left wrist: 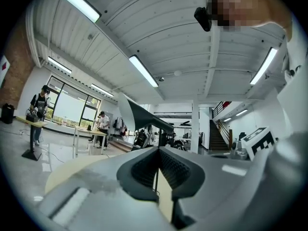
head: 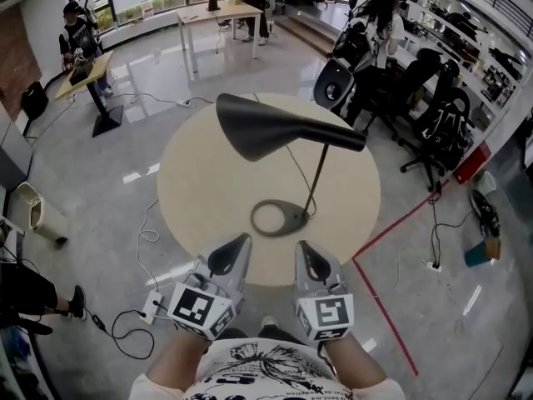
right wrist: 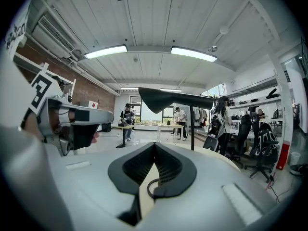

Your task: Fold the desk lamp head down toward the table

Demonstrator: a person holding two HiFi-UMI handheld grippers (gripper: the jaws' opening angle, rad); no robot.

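lamp point(head: 266, 127) seemingly sits beyond left tongs point(head: 242, 242), right tongs point(head: 303, 247).

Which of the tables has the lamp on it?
The round beige table in the foreground; the black lamp stands on it. The rectangular tables stand farther back, across the floor.

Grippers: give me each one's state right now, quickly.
Left gripper: closed, holding nothing.
Right gripper: closed, holding nothing.
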